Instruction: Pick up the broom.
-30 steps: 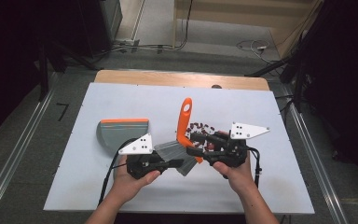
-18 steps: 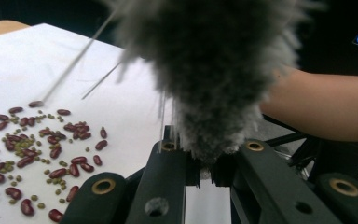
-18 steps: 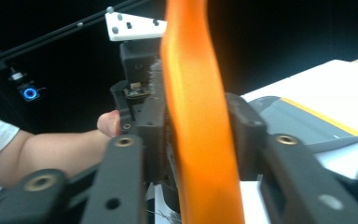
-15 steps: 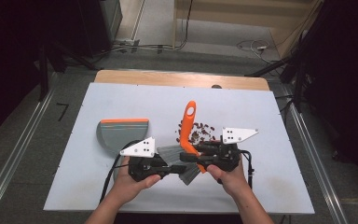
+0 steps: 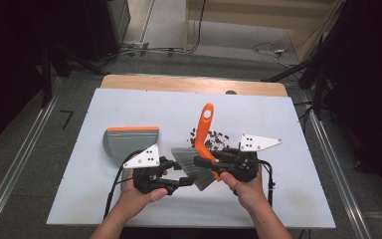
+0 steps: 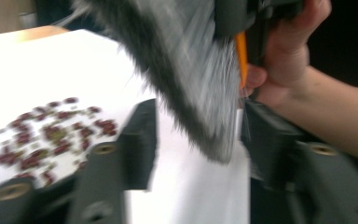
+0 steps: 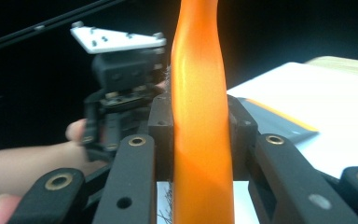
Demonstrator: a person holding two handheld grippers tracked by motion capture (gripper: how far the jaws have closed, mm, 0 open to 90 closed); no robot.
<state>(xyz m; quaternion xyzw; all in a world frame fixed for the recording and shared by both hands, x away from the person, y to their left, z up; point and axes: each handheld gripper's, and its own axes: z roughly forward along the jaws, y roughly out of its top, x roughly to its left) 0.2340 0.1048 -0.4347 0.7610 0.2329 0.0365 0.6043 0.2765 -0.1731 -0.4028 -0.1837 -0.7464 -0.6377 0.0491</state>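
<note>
Brush has shifted toward the person since a second ago; left hand-held gripper jaws have just opened, bristles between them, pads not pressing; right hand-held gripper clamped on the orange handle; brush tilted above the worktop, beside the beans; dustpan lies left.

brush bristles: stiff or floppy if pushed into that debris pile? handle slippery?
The brush bristles look fine, long and splayed, so they will probably bend easily and flick the small dark bits rather than plough them. The orange handle looks smooth and glossy, so it may twist in the right hand-held gripper, though the jaws clamp it on both sides.
</note>
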